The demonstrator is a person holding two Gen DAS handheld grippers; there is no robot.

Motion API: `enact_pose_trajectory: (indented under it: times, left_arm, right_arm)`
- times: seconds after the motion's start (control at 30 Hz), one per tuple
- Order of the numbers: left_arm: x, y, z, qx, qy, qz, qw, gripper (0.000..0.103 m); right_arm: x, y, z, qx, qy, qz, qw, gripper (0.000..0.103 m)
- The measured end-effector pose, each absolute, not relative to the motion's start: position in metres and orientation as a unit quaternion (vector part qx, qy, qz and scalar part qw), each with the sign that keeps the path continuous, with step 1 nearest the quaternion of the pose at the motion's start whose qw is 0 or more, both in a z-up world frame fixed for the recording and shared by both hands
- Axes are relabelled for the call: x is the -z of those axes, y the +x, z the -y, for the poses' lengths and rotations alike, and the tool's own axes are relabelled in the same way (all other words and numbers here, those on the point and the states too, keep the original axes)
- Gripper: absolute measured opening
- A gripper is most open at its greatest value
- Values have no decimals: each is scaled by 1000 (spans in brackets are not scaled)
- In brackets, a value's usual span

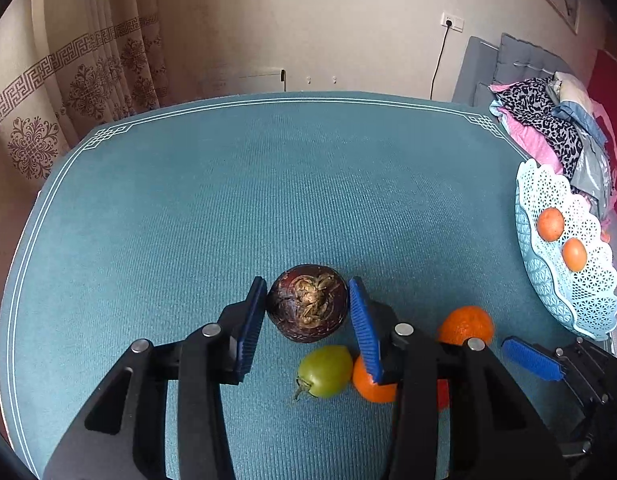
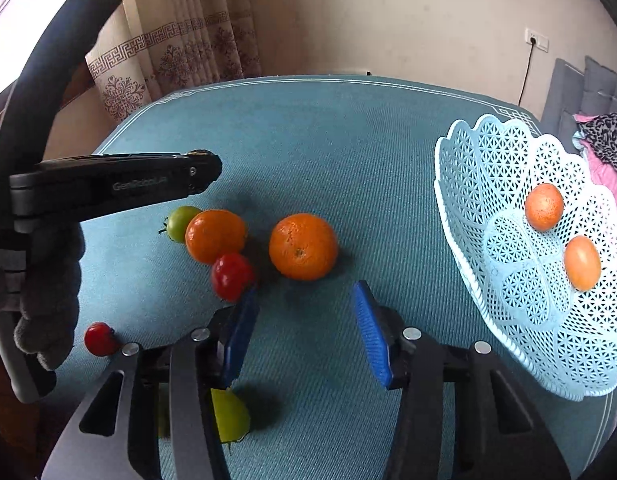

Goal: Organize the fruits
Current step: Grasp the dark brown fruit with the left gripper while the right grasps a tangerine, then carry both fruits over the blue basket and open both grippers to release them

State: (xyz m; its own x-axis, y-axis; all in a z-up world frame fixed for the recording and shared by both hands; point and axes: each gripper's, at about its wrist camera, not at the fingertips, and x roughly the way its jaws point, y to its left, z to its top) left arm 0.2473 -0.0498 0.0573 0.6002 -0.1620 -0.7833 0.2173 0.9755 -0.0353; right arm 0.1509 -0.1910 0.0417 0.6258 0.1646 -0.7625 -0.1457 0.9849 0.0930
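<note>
My left gripper (image 1: pixel 307 300) has its blue pads on both sides of a dark purple mangosteen (image 1: pixel 307 307); the left pad touches it, the right pad is at its edge. Whether it lifts the fruit off the teal table (image 1: pixel 268 184) I cannot tell. Below it lie a green tomato (image 1: pixel 324 371) and two oranges (image 1: pixel 466 326). My right gripper (image 2: pixel 304 300) is open and empty over the table, just in front of an orange (image 2: pixel 303 246). A light blue lattice basket (image 2: pixel 488 184) at the right holds two small orange fruits (image 2: pixel 543 206).
In the right wrist view a second orange (image 2: pixel 214 235), a green tomato (image 2: pixel 182 222), two red tomatoes (image 2: pixel 231 276) and a yellow-green fruit (image 2: pixel 230 416) lie on the table. The left gripper's body (image 2: pixel 108 188) hangs over the left side. Folded clothes (image 1: pixel 548 128) lie beyond the table.
</note>
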Motion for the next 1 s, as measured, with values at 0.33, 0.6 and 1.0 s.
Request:
enact_pose_trajectory:
  times: [0.33,0.6,1.0]
  left_arm:
    - [-62,234,39,94,26,-424,900,43]
    - [-63,230,38,89,22,-424,901,43]
    - [-75,219,37,88,24,-410,908,43]
  right_arm:
    - [-32,177,183,-87,1,-432,897,48]
    - [-33,179,175,-89,-3,-432,898,39]
    - [-49,148,183,-111,23,-410,905,39]
